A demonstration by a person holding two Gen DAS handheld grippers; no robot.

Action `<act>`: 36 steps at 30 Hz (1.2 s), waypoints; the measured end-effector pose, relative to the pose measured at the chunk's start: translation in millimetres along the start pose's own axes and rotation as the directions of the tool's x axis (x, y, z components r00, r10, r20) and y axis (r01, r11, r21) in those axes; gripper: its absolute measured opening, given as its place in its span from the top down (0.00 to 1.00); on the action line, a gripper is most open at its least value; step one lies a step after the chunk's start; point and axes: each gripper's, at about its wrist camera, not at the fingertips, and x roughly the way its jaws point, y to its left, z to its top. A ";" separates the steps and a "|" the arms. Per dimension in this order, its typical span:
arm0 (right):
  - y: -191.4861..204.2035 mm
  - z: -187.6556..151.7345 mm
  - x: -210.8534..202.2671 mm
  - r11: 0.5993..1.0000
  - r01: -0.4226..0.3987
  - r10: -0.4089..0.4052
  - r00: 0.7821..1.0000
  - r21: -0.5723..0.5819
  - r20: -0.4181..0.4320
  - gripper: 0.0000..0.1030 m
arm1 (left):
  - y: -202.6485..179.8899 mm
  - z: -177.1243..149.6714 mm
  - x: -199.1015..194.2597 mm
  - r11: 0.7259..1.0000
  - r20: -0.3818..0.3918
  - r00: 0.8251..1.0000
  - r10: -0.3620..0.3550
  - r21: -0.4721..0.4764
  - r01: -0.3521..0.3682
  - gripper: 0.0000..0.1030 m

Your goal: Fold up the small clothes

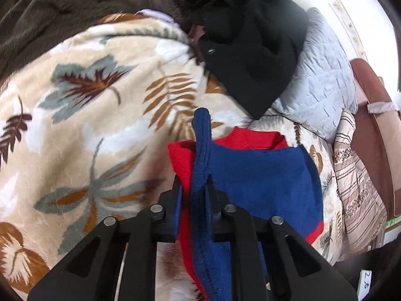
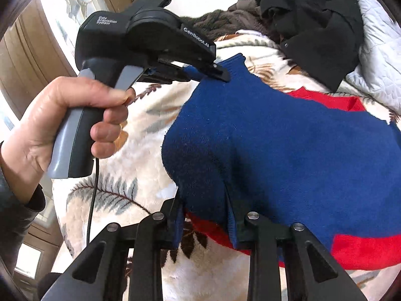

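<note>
Both grippers pinch one edge of a blue-and-red sweater above a leaf-print blanket: left gripper at the far corner, right gripper nearer, w/ the rest lying ahead, twd the black clothes.

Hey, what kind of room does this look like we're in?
Probably a bedroom, on a bed: a plush leaf-print blanket covers the surface, a quilted pale pillow lies by its edge, and dark clothes are heaped behind the red and blue sweater.
</note>
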 end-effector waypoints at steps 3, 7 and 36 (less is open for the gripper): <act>-8.8 0.5 -13.4 0.999 -0.021 0.020 1.000 0.030 0.021 0.73 | -14.5 4.2 -7.1 1.000 0.010 1.000 -0.012 0.010 0.012 0.88; -23.3 0.0 -29.4 0.998 -0.031 0.029 0.998 0.054 0.050 0.74 | -38.5 10.4 -13.8 0.999 0.019 1.000 -0.009 0.048 0.008 0.88; -194.7 -52.6 -129.3 0.931 -0.089 0.010 0.975 0.353 0.221 0.79 | -283.8 10.9 43.1 0.933 -0.030 0.999 0.023 0.359 -0.010 0.88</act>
